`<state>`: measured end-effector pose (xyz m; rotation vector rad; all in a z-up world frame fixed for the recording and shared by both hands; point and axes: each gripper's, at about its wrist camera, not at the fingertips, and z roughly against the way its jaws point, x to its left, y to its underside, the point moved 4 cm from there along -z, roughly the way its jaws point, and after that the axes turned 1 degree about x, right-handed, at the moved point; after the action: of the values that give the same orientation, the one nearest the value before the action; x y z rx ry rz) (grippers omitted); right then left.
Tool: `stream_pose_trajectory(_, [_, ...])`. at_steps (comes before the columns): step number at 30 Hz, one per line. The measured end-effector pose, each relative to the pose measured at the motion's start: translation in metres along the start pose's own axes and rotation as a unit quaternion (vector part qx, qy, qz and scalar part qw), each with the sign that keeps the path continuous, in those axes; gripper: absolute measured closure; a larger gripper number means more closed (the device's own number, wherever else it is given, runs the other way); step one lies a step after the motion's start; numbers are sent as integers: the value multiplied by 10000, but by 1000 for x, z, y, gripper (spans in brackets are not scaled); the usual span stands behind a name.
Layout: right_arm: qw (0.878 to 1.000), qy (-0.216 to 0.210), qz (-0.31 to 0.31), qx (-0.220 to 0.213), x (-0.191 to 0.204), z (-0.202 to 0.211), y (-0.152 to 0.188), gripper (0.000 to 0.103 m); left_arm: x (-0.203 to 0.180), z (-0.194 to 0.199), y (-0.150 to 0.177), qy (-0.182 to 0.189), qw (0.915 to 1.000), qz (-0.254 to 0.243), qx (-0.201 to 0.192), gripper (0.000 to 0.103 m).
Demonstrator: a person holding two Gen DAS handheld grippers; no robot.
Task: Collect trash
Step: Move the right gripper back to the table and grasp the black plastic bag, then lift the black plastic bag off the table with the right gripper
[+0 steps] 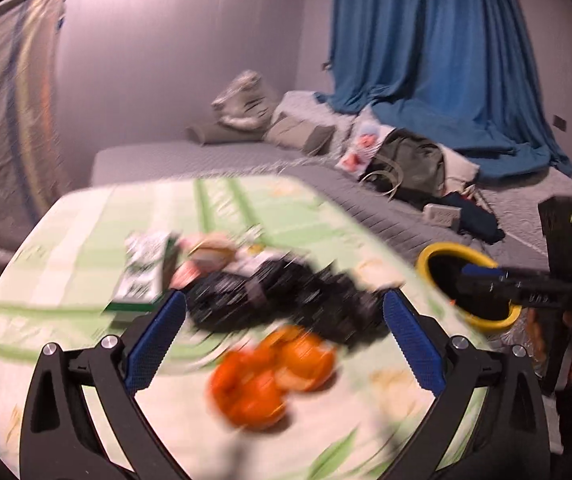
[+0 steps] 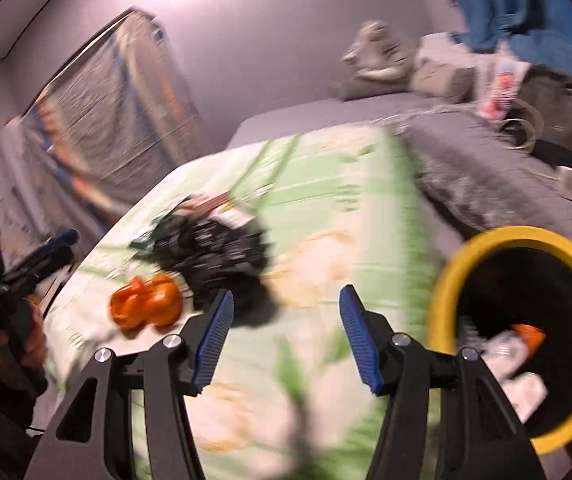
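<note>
Motion blur softens both views. On the green-and-white tablecloth [image 1: 86,240] lie orange peels [image 1: 270,376], a crumpled black bag [image 1: 286,300], a green-and-white carton [image 1: 146,272] and a pinkish wrapper [image 1: 206,256]. My left gripper [image 1: 286,320] stands wide open just short of the peels and the bag, holding nothing. A yellow-rimmed black bin [image 2: 525,234] sits past the table's right edge, with white wrappers and an orange scrap inside. My right gripper [image 2: 286,332] is open and empty, left of the bin. The left wrist view shows the right gripper [image 1: 469,276] over the bin's mouth [image 1: 445,248].
A grey bed [image 1: 206,160] runs behind the table, with pillows, an olive bag [image 1: 409,160] and clothes on it. A blue curtain [image 1: 425,40] hangs at the back right. A plastic-covered frame [image 1: 6,100] leans at the left wall. A hand holds the left gripper [image 2: 62,244].
</note>
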<state>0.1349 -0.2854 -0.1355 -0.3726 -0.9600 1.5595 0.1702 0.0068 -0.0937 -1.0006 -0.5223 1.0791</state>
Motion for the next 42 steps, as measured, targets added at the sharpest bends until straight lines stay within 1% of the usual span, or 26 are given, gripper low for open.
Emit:
stream_pose_trajectory(2, [9997,-36,215,99,17,-11,-2,50,22,6,14,-160,9996,223,104,8])
stream_pose_trajectory(5, [9977,-107,615,251,48,-25,-6,50,43,11,31,-238,9981,523,201,8])
stream_pose_trajectory(6, [9959,-178,824,322,63,-30,-8,50,48,12,33,-244,9978,571,210,8])
stream_pose_trajectory(8, [9931,-124,1105,384,77,-37,-11,50,57,13,38,-300,9972,646,234,8])
stream_pose_trajectory(13, [9878,37,1427,618,86,-63,-20,50,63,15,38,-208,9968,761,159,8])
stream_pose_trajectory(14, [9865,57,1500,661,90,-69,-26,50,63,17,39,-199,9969,749,140,8])
stream_pose_trajectory(16, [9841,88,1603,760,95,-78,-34,50,63,17,38,-248,9971,705,111,8])
stream_pose_trajectory(18, [9786,57,1794,1004,100,-94,-40,50,66,16,39,-242,9967,761,131,8])
stream_pose_trajectory(19, [9749,110,1919,1120,103,-103,-43,50,67,16,40,-215,9963,825,140,8])
stream_pose_trajectory(20, [9701,250,2085,1215,106,-113,-47,50,68,16,41,-190,9959,871,147,8])
stream_pose_trajectory(25, [9570,454,2432,1514,115,-153,-55,50,74,15,47,-215,9952,934,184,8])
stream_pose_trajectory(29, [9527,500,2454,1721,115,-177,-54,50,78,16,48,-229,9948,971,202,8])
stream_pose_trajectory(30, [9527,532,2431,1745,114,-183,-54,52,78,16,48,-235,9948,970,213,8])
stream_pose_trajectory(31, [9533,517,2405,1753,113,-185,-54,62,78,16,48,-248,9948,964,222,8])
stream_pose_trajectory(32, [9548,479,2355,1749,113,-185,-54,66,79,16,48,-258,9948,958,225,8])
stream_pose_trajectory(33, [9562,456,2317,1728,113,-184,-55,77,78,16,49,-266,9949,939,234,8])
stream_pose_trajectory(34, [9569,427,2304,1715,113,-183,-55,91,77,16,48,-267,9951,923,242,8])
stream_pose_trajectory(36, [9582,404,2282,1676,114,-180,-56,94,75,15,48,-279,9956,854,262,8])
stream_pose_trajectory(39, [9672,244,2037,1496,112,-168,-61,96,69,13,49,-259,9962,760,328,8])
stream_pose_trajectory(41, [9751,-17,1731,1387,109,-156,-66,96,66,9,51,-237,9964,707,395,8])
stream_pose_trajectory(42, [9797,-277,1473,1332,105,-147,-72,96,64,7,52,-227,9965,662,458,8])
